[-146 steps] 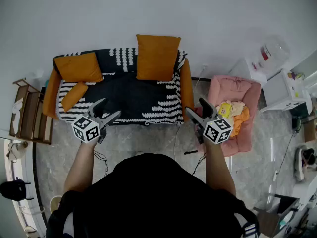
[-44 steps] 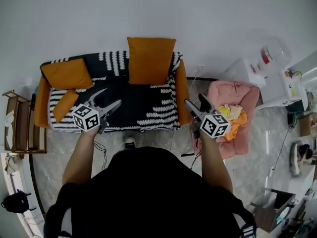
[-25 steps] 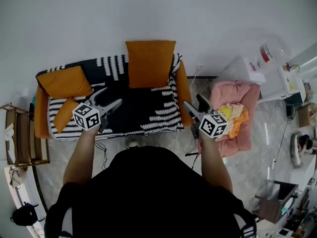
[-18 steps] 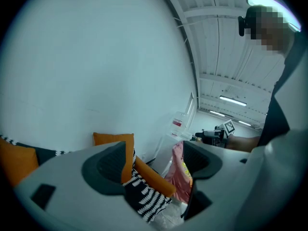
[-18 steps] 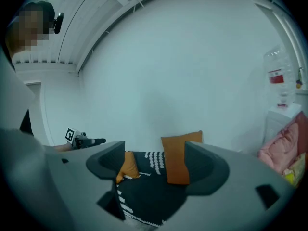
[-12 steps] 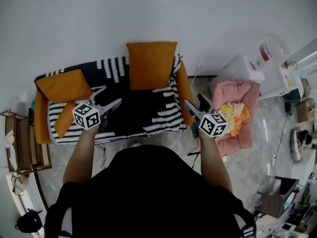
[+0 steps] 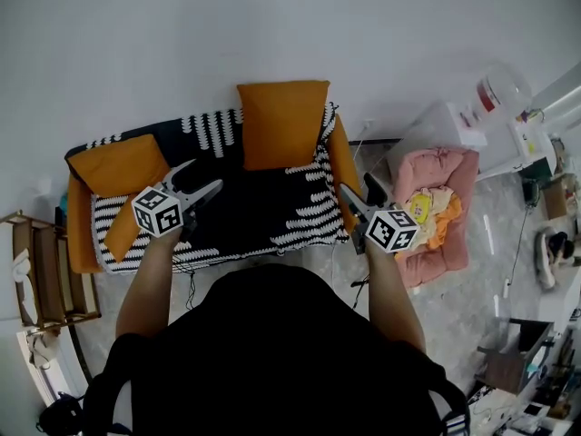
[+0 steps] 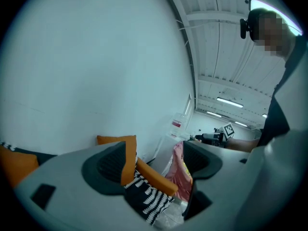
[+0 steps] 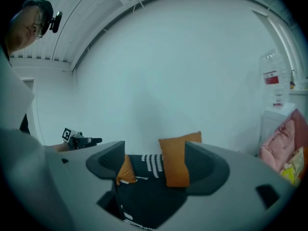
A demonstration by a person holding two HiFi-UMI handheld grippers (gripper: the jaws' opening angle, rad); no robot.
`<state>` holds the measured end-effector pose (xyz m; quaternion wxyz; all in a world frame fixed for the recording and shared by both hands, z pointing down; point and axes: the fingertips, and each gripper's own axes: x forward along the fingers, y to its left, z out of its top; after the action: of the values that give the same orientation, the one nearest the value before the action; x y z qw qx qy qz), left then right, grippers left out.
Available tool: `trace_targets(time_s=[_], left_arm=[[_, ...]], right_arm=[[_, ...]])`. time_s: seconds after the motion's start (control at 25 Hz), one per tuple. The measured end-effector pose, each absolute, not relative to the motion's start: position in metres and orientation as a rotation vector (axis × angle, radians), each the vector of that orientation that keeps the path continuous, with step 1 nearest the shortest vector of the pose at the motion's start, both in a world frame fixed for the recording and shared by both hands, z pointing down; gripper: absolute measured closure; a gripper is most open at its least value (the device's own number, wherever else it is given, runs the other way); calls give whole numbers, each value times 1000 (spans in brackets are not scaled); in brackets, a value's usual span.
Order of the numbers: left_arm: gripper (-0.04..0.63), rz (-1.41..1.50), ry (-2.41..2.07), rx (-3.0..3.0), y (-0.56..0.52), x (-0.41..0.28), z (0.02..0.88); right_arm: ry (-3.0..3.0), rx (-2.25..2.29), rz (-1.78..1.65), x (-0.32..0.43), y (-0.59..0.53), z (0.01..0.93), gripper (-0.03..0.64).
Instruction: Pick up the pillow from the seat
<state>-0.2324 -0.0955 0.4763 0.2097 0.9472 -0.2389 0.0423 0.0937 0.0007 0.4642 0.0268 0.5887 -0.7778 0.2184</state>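
L gripper, R gripper closer to sofa vs earlier, jaws open, empty; 3 orange pillows

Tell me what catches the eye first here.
The big orange pillow stands upright against the back of the black-and-white sofa. Right of the sofa sits a pink seat heaped with yellow and orange things. The left gripper and right gripper hover open and empty before the sofa.

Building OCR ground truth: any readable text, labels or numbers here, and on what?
No readable text.
Red label on the water bottle: too blurred to read.
Print on the yellow item on the pink seat: too small.
Both marker cubes: black-and-white square patterns only, no letters.
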Motion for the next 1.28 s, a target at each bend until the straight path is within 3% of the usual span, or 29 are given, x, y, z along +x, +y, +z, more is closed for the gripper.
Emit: trace_targets(time_s=[1.28], left_arm=[[215, 142, -629, 2664, -92, -245, 474]], right_arm=[[-2410, 1826, 673, 76, 0, 468, 224]])
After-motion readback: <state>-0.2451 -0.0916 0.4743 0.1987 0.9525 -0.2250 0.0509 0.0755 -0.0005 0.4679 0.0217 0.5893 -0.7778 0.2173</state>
